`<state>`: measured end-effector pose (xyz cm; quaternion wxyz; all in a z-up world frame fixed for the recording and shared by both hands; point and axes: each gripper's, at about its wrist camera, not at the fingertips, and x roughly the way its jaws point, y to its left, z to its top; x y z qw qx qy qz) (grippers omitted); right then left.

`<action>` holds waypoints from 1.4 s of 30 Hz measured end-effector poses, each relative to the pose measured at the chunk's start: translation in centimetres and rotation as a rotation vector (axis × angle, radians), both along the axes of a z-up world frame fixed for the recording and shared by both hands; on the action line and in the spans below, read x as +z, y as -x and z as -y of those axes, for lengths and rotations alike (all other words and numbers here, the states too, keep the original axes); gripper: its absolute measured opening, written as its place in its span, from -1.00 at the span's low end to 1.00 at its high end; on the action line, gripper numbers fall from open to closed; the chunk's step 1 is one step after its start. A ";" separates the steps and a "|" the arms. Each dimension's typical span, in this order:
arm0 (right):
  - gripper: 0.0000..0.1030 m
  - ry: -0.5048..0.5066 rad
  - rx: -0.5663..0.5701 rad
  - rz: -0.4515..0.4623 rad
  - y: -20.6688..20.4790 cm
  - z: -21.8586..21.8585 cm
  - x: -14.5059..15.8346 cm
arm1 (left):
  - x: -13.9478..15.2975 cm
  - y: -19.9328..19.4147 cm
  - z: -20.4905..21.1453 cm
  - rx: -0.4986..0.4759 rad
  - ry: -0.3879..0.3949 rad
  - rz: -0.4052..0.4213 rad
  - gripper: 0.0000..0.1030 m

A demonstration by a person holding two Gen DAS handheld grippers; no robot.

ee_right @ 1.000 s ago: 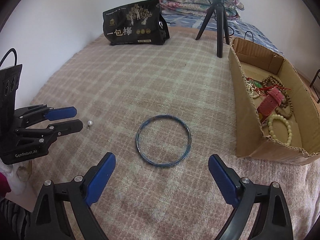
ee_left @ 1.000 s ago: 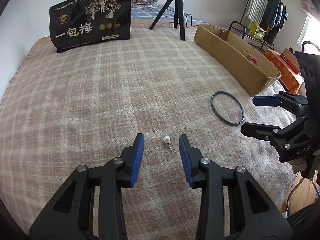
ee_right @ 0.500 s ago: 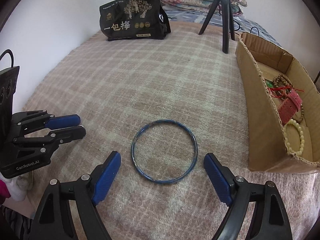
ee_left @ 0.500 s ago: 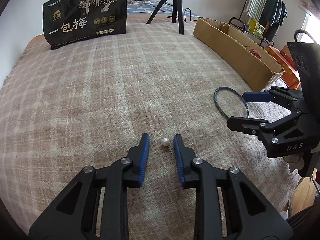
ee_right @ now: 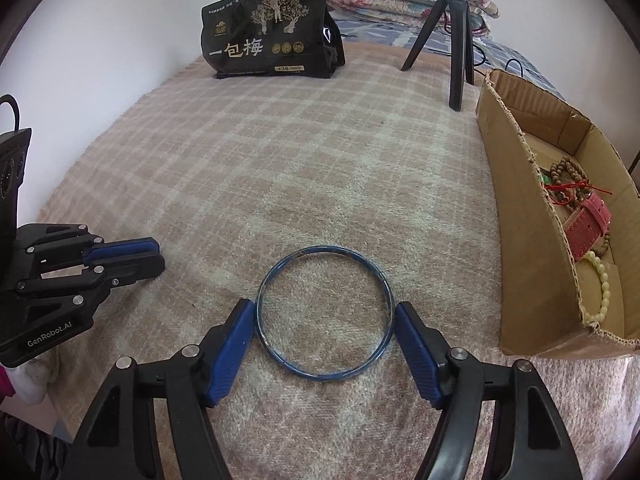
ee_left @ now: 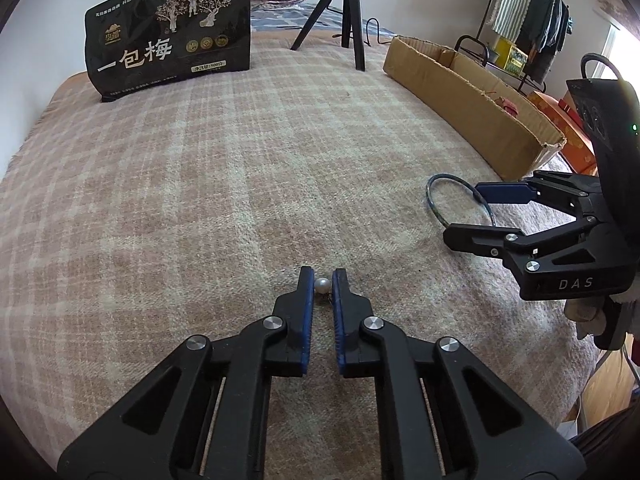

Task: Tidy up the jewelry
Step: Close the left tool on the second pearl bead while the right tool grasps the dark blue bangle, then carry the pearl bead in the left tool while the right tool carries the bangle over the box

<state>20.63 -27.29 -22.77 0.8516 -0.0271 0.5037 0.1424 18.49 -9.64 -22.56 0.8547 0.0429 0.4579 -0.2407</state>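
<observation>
A small pearl earring [ee_left: 322, 285] lies on the plaid blanket [ee_left: 200, 184], and my left gripper [ee_left: 322, 276] is shut on it, the blue pads pinching the pearl from both sides. In the right wrist view the left gripper [ee_right: 148, 254] shows low at the left with its fingers together. A thin blue bangle [ee_right: 324, 247] lies flat between the pads of my right gripper [ee_right: 324, 306]. Those jaws are closing, and the pads stand right at the bangle's outer rim. The left wrist view shows the right gripper [ee_left: 466, 214] over the bangle [ee_left: 429, 194].
A long cardboard box [ee_right: 520, 220] at the right holds bead bracelets and a red strap. At the back of the bed stand a black snack bag [ee_right: 268, 32] and a tripod [ee_right: 456, 40]. The blanket's edge drops off close behind both grippers.
The left jaws closed from wide apart onto the pearl. The right gripper came forward over the bangle and its jaws narrowed around it.
</observation>
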 end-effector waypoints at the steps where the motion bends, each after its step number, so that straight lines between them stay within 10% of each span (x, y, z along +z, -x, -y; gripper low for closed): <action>1: 0.42 -0.007 -0.005 0.001 0.1 0.1 0.1 | 0.1 0.0 -0.1 0.004 0.002 0.002 -0.86; 42: 0.42 0.021 -0.170 0.165 5.6 10.5 9.5 | 8.6 -0.3 4.4 -0.037 0.063 0.164 -0.86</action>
